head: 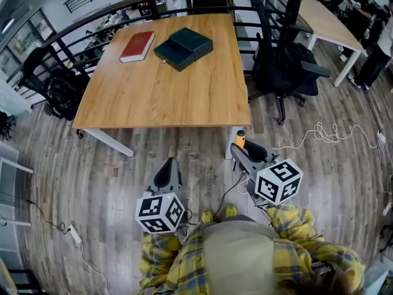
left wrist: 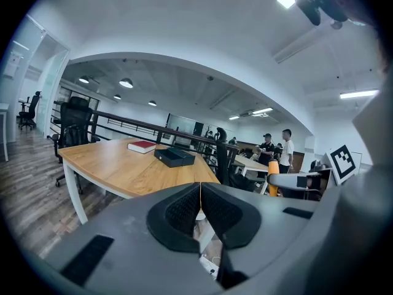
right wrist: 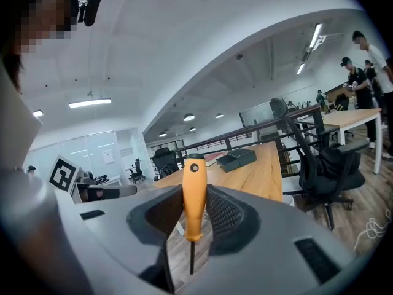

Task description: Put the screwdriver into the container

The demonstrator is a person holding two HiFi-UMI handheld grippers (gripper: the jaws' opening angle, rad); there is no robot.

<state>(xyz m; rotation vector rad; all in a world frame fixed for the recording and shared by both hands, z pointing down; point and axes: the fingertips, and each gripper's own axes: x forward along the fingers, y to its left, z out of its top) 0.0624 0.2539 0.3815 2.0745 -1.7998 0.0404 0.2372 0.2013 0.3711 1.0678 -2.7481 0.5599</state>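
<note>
**Screwdriver gripped on the right, container far off on the table**

Nearest, at 6 o'clock in the head view, are the person's yellow plaid sleeves [head: 288, 226]. Just ahead, both grippers hang over the grey wood-plank floor [head: 123, 171].

The grey left gripper [head: 169, 166] sits at about 7 o'clock. In its own view the left gripper [left wrist: 200, 189] has its ribbed black pads pressed together, with nothing between them.

The grey right gripper [head: 244, 150], at about 5 o'clock, is clamped on the orange-handled screwdriver with a thin dark metal shaft [head: 240, 139]. In the right gripper view the pads of the right gripper [right wrist: 194, 211] close on both sides of the screwdriver [right wrist: 194, 195]. It stands upright, handle up and shaft pointing down below the pads.

Beyond the grippers, toward 12 o'clock, stands the light wooden table on white legs [head: 166, 91], well apart from both.

On its far part lies the dark teal rectangular box container [head: 183, 48], with a second matching piece overlapping it at 1 o'clock. A red hardback book [head: 137, 46] lies at its 9 o'clock, near but apart.

A black office chair [head: 285, 66] stands at the table's 3 o'clock edge.
</note>
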